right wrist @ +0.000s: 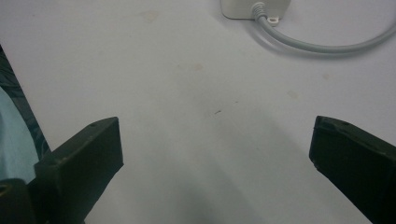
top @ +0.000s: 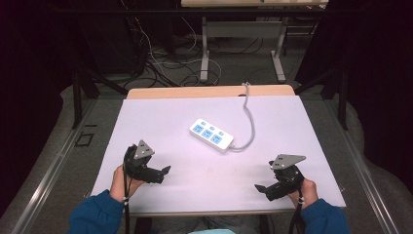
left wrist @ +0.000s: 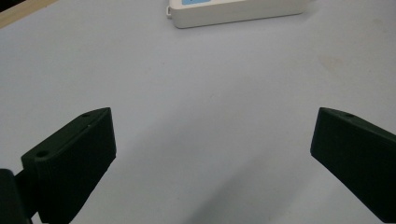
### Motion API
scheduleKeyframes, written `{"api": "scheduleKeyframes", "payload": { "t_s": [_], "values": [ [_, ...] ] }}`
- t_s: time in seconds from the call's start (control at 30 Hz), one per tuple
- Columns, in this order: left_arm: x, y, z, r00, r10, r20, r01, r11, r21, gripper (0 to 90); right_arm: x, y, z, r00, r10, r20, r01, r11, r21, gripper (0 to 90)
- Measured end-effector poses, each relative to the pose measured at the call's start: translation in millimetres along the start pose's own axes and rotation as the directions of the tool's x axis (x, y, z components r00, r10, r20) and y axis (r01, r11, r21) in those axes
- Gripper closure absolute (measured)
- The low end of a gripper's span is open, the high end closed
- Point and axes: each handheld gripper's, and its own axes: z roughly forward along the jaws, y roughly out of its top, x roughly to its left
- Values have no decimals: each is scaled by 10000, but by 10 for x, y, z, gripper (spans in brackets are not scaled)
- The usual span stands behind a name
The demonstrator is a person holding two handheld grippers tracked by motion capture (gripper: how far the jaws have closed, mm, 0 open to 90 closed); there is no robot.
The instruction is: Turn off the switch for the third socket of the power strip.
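Gaping wide with nothing between their jaws, the left tongs (top: 167, 169) are hovering low over the near left part of the tabletop (top: 160, 117), gripped by the person's left hand (top: 122, 181). That hand is coming in from the near edge, its blue sleeve (top: 95, 214) angling up from the bottom, and the jaws are pointing right toward the middle of the surface. In the left gripper view the left tongs (left wrist: 212, 135) are showing bare white surface between the two black jaws.

Mirroring this, the right tongs (top: 258, 187) are standing equally wide apart and holding nothing, carried by the right hand (top: 304, 191) at the near right, jaws pointing left. In the right gripper view the right tongs (right wrist: 215, 140) are framing empty tabletop as well.

Lying well apart from both, the white power strip (top: 212, 135) with its blue sockets is sitting slantwise near the middle of the tabletop, farther off than either hand. Its grey cord (top: 251, 122) is looping out from the right end and running to the far edge.
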Motion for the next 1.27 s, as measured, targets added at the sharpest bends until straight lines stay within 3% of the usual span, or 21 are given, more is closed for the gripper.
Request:
{"api": "scheduleKeyframes", "payload": {
  "t_s": [0.5, 0.6, 1.0, 1.17, 1.27],
  "values": [
    [-33, -249, -202, 10000, 65, -61, -65, 10000, -42, 2, -13, 6, -2, 9998, -176, -54, 177, 9998, 73, 22],
    [-52, -301, -241, 9997, 202, -109, -203, 9998, -49, 2, -4, 2, 6, 10000, -57, -21, 57, 10000, -1, 22],
    [-109, -491, -370, 9998, 123, -166, -125, 9999, -85, 2, 0, 2, 5, 10000, -40, -12, 40, 10000, 7, 22],
    [-122, -529, -378, 9997, 232, -42, -232, 9997, 25, 2, -15, 4, 11, 9997, -243, -46, 242, 9997, -22, 21],
    [-116, -519, -374, 9996, 290, 15, -290, 9996, 71, 2, -5, 3, -7, 9999, -106, -6, 106, 9999, 70, 20]
  ]
}}
